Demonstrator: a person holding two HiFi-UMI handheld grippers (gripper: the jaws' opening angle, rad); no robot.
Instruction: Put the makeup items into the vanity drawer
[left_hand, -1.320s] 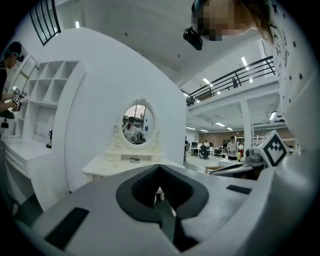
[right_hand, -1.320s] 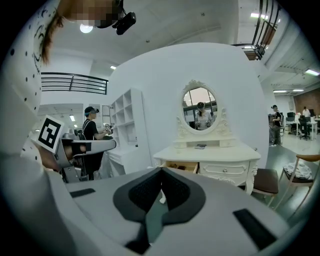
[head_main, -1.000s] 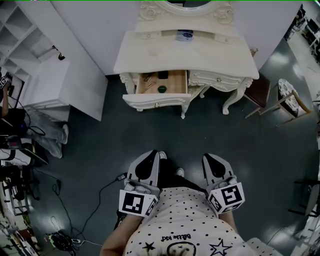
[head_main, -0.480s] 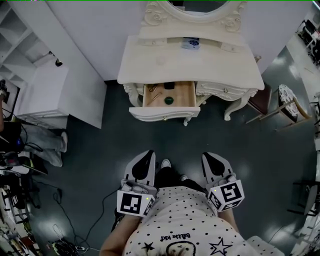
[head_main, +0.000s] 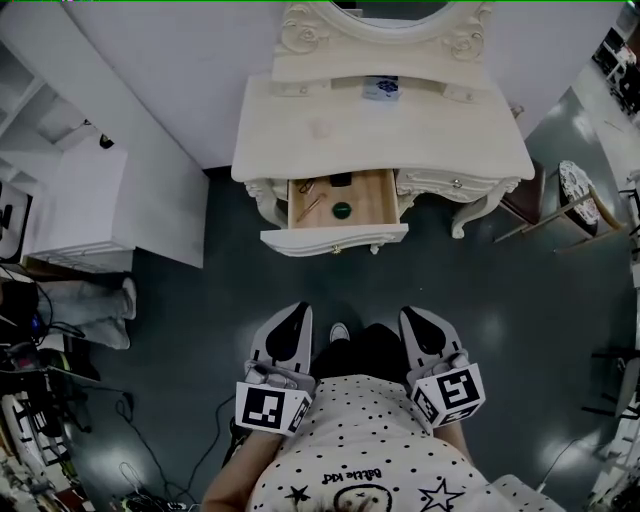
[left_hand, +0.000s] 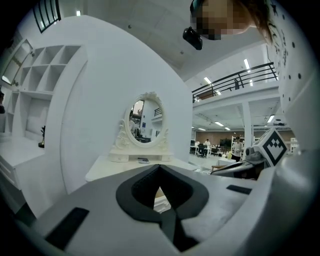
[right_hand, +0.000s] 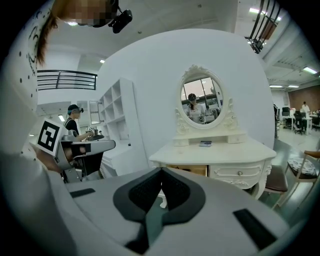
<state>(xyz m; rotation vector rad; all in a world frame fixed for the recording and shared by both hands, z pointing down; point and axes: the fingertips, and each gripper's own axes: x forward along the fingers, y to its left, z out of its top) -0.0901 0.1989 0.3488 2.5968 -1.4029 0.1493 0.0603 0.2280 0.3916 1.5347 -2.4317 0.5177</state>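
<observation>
The cream vanity (head_main: 330, 130) stands ahead with its left drawer (head_main: 335, 240) pulled open. In the drawer lie a round green item (head_main: 342, 210), a small black item (head_main: 340, 180) and thin golden items (head_main: 310, 195). A small blue-and-white item (head_main: 380, 88) rests on the shelf under the mirror (right_hand: 201, 100). My left gripper (head_main: 295, 318) and right gripper (head_main: 415, 322) are held low against the person's body, well short of the vanity. Both are shut with nothing between the pads, as the left gripper (left_hand: 160, 169) and right gripper (right_hand: 161, 172) views show.
A white shelf unit (head_main: 90, 190) stands left of the vanity. A chair (head_main: 578, 200) and a brown stool (head_main: 520, 195) stand to its right. Cables (head_main: 140, 470) lie on the dark floor at the lower left. Another person's legs (head_main: 100, 300) show at the left.
The vanity has slid lower and more to the middle of the head view as the person moves. Both grippers stay shut by the body.
</observation>
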